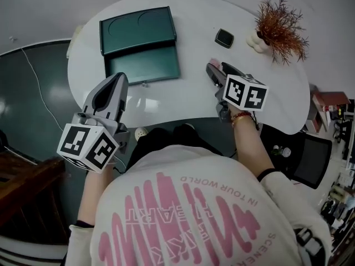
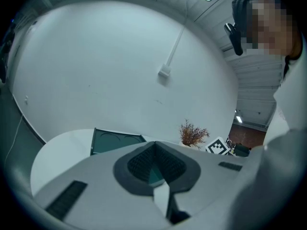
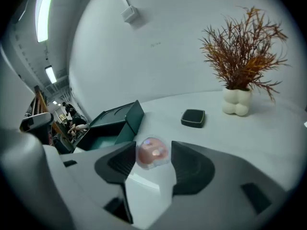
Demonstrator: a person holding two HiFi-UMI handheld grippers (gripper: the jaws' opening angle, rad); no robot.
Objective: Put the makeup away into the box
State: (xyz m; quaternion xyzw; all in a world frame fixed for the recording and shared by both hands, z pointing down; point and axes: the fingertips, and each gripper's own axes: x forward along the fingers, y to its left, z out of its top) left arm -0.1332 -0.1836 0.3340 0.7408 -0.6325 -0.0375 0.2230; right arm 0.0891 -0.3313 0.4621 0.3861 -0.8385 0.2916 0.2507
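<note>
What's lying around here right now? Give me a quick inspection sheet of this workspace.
Surface: white table, mostly bare.
Job's things: green box open; black compact lying near the plant; pink makeup case held above the table.
Clutter: dried plant in a white vase.
Grippers: left gripper shut, empty; right gripper shut on the pink makeup case.
Cables: white cable on the floor.
Surroundings: dark floor; black chair.

box (image 1: pixel 138 43) on table (image 1: pixel 188 101) L-rear | compact (image 1: pixel 224 37) R of box | plant (image 1: pixel 277 29) far R
</note>
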